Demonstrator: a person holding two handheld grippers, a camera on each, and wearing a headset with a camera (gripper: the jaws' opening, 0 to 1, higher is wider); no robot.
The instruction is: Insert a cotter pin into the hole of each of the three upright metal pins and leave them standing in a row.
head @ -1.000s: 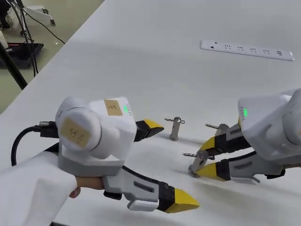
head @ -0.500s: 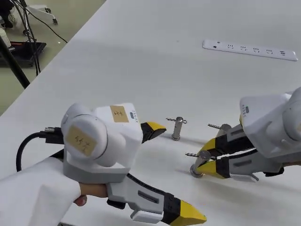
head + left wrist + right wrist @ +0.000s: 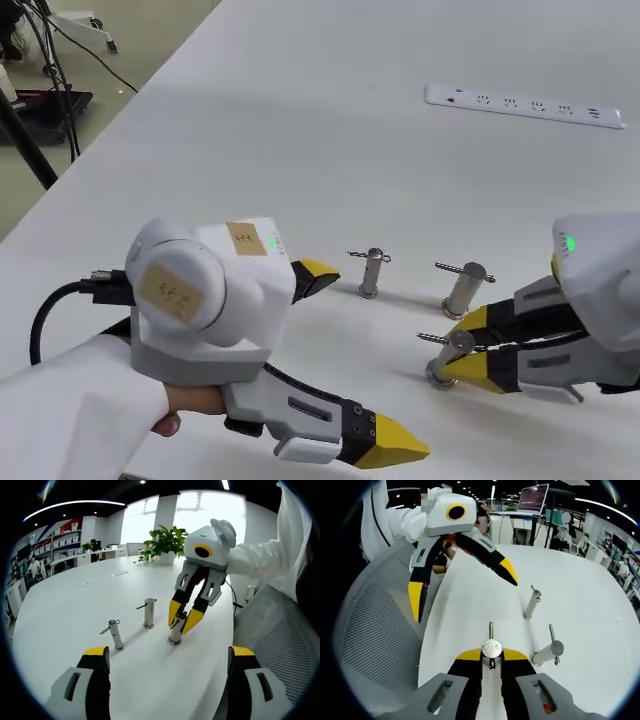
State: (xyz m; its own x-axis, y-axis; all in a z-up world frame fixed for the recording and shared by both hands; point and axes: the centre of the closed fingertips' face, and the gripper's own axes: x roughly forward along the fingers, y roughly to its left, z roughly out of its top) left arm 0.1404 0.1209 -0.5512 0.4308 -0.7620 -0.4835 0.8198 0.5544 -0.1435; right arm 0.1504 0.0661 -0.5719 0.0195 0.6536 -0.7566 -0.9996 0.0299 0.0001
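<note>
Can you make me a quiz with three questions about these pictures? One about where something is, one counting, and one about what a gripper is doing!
1. Where is the power strip?
A) at the near edge
B) far across the table, beyond the pins
C) on the floor

2. How many pins stand on the table?
A) two
B) three
C) five

3. How are the left gripper's jaws?
A) wide open
B) shut on a pin
C) shut on a cable

Answers:
1 B: the strip lies past all the pins in the head view.
2 B: three stand upright in a row.
3 A: its yellow tips are far apart and hold nothing.
</note>
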